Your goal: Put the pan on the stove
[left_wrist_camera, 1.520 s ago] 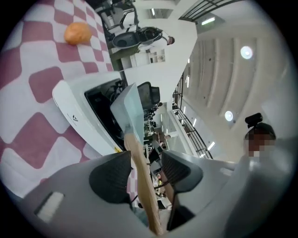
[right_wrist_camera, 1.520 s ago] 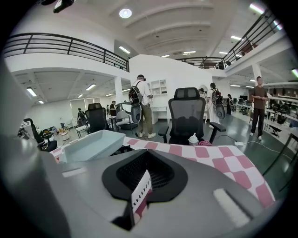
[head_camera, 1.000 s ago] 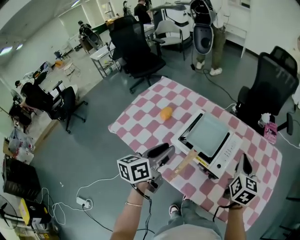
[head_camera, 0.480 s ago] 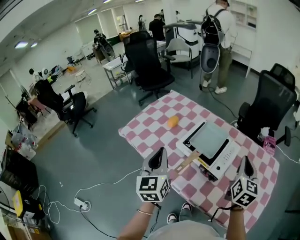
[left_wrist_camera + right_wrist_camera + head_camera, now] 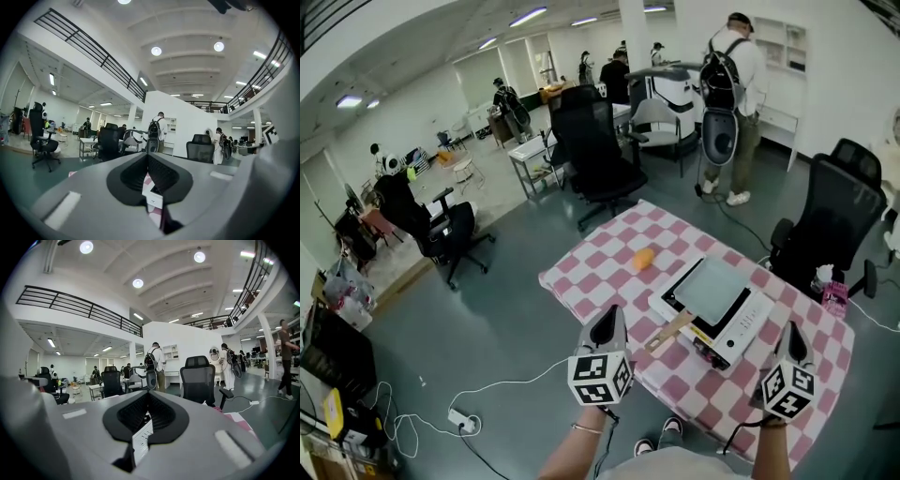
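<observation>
The pan (image 5: 711,284) already sits on the stove (image 5: 750,322) on the checkered table (image 5: 598,272), and since the left gripper (image 5: 612,317) and right gripper (image 5: 792,335) hover nearby with jaws together and empty, the task looks finished.

A pink-and-white checkered tablecloth (image 5: 602,272) carries a small orange object (image 5: 643,258); a black office chair (image 5: 832,204) stands beside it, a person with a backpack (image 5: 731,80) beyond

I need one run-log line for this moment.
pan: on stove | left tool: just closed, empty | right tool: shut, empty
</observation>
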`<action>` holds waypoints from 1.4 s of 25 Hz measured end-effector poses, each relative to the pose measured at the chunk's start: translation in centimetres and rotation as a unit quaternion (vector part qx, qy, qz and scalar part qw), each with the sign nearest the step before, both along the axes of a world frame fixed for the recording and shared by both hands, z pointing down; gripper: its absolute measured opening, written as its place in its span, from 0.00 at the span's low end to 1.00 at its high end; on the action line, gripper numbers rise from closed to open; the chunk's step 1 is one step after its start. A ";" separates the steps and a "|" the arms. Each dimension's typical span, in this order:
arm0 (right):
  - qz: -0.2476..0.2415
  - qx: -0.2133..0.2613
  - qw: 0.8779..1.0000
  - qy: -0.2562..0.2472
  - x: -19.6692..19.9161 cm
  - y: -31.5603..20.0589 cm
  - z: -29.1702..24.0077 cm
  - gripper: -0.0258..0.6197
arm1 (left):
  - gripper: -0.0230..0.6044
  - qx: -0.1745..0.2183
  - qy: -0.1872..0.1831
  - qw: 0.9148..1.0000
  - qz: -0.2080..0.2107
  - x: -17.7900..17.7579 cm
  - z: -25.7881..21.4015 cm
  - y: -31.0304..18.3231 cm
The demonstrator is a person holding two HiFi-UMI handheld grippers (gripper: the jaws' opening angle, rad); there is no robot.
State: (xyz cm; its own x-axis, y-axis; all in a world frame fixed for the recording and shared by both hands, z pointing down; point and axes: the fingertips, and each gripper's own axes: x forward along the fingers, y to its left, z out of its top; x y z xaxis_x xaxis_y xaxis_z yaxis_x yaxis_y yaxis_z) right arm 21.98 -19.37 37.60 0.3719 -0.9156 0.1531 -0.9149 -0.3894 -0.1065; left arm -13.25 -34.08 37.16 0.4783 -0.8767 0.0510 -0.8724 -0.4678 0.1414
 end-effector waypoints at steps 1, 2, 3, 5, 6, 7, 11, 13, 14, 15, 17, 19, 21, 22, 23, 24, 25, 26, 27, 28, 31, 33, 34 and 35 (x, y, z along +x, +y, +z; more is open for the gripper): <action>0.001 0.000 1.000 0.000 0.1 0.2 0.0 0.05 | 0.03 -0.003 0.000 1.000 -0.003 -0.1 0.1 0.1; 0.002 0.000 1.000 0.000 0.2 0.4 0.0 0.05 | 0.03 -0.006 -0.001 1.000 -0.005 -0.1 0.2 0.1; 0.002 0.001 1.000 0.000 0.3 0.5 0.1 0.05 | 0.03 -0.007 -0.001 1.000 -0.007 -0.2 0.3 0.1; 0.003 0.002 1.000 -0.001 0.4 0.5 0.1 0.05 | 0.03 -0.010 -0.002 1.000 -0.007 -0.3 0.4 0.1; 0.002 0.003 1.000 -0.003 0.4 0.5 0.2 0.05 | 0.03 -0.012 -0.002 1.000 -0.007 -0.3 0.5 0.0; 0.002 0.003 1.000 -0.004 0.4 0.6 0.2 0.05 | 0.03 -0.014 -0.001 1.000 -0.007 -0.4 0.6 0.1; -0.001 -0.007 1.000 0.013 0.1 1.0 0.4 0.05 | 0.03 -0.021 -0.006 1.000 -0.008 -0.4 1.1 0.3; -0.006 -0.006 1.000 0.014 -0.2 1.1 0.4 0.05 | 0.03 -0.023 -0.007 1.000 -0.008 -0.4 1.3 0.3; -0.008 -0.005 1.000 0.009 -0.3 1.1 0.5 0.05 | 0.03 -0.025 -0.006 1.000 -0.008 -0.4 1.4 0.3; -0.008 -0.004 1.000 0.004 -0.4 1.1 0.6 0.05 | 0.03 -0.027 -0.006 1.000 -0.007 -0.3 1.5 0.2; -0.006 -0.006 1.000 0.001 -0.4 1.2 0.9 0.05 | 0.03 -0.033 -0.007 0.999 -0.007 -0.2 1.9 0.1; -0.004 -0.009 1.000 0.002 -0.3 1.3 1.0 0.05 | 0.03 -0.037 -0.008 0.999 -0.004 0.0 2.2 0.1; -0.001 -0.009 1.000 0.001 -0.1 1.5 1.1 0.05 | 0.03 -0.040 -0.007 0.999 -0.001 0.3 2.4 0.1; 0.001 -0.009 1.000 0.001 0.0 1.6 1.1 0.05 | 0.03 -0.041 -0.007 0.999 0.001 0.5 2.5 0.1; 0.003 -0.009 1.000 0.001 0.1 1.7 1.1 0.05 | 0.03 -0.043 -0.007 0.999 0.002 0.6 2.7 0.1; 0.005 -0.010 1.000 0.001 0.1 1.8 1.1 0.05 | 0.03 -0.045 -0.007 0.999 0.004 0.7 2.8 0.0; 0.006 -0.011 1.000 0.002 0.1 2.0 1.2 0.05 | 0.03 -0.047 -0.007 0.999 0.005 0.8 2.9 0.0; 0.007 -0.012 1.000 0.003 0.1 2.1 1.2 0.05 | 0.03 -0.048 -0.006 0.999 0.006 0.9 3.0 0.0; 0.008 -0.013 1.000 0.003 0.1 2.2 1.2 0.05 | 0.03 -0.050 -0.005 0.999 0.007 1.0 3.1 0.0; 0.009 -0.014 1.000 0.004 0.1 2.3 1.3 0.05 | 0.03 -0.051 -0.004 0.999 0.009 1.1 3.2 0.0; 0.012 -0.015 1.000 0.002 0.1 2.6 1.4 0.05 | 0.03 -0.055 -0.004 0.998 0.016 1.5 3.4 0.1; 0.015 -0.015 1.000 0.001 0.0 2.7 1.5 0.05 | 0.03 -0.058 -0.007 0.998 0.018 1.6 3.6 0.2; 0.016 -0.015 1.000 0.000 -0.1 2.8 1.4 0.05 | 0.03 -0.059 -0.007 0.998 0.019 1.7 3.7 0.2; 0.017 -0.014 1.000 0.000 -0.1 2.8 1.4 0.05 | 0.03 -0.061 -0.008 0.998 0.020 1.7 3.7 0.2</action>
